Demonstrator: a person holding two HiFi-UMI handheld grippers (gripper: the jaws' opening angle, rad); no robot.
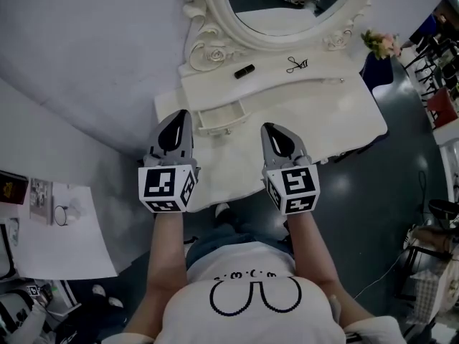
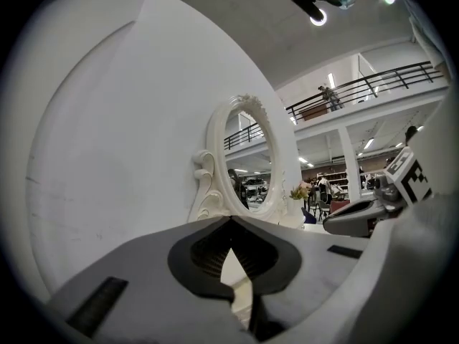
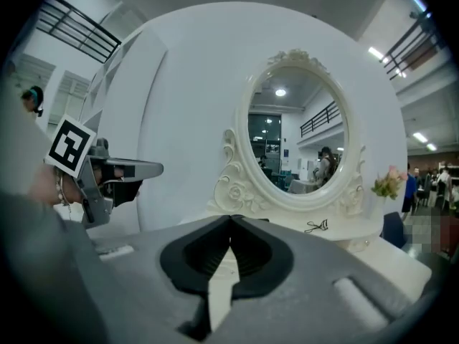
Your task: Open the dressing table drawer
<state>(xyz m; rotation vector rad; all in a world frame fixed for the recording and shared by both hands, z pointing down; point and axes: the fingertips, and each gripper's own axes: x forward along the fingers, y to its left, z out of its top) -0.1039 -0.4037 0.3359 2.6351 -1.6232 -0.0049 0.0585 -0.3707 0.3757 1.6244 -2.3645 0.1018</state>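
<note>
The white dressing table (image 1: 323, 124) stands against a white wall, under an oval mirror (image 1: 287, 9). Its small centre drawer (image 1: 219, 117) is pulled out a little, and part of its inside shows. My left gripper (image 1: 177, 115) hangs over the table just left of the drawer, shut and empty, tips touching in the left gripper view (image 2: 231, 218). Just right of the drawer, my right gripper (image 1: 269, 127) is likewise shut with nothing between its jaws (image 3: 231, 217). Neither gripper touches the drawer. Each gripper shows in the other's view, the right gripper (image 2: 358, 217) and the left gripper (image 3: 122, 170).
On the table's raised shelf lie a small black object (image 1: 244, 71) and an eyelash curler (image 1: 295, 64). A bunch of flowers (image 1: 380, 43) stands at the right end, with a dark blue seat (image 1: 376, 72) beside it. Papers (image 1: 57, 221) lie on a white surface at the left.
</note>
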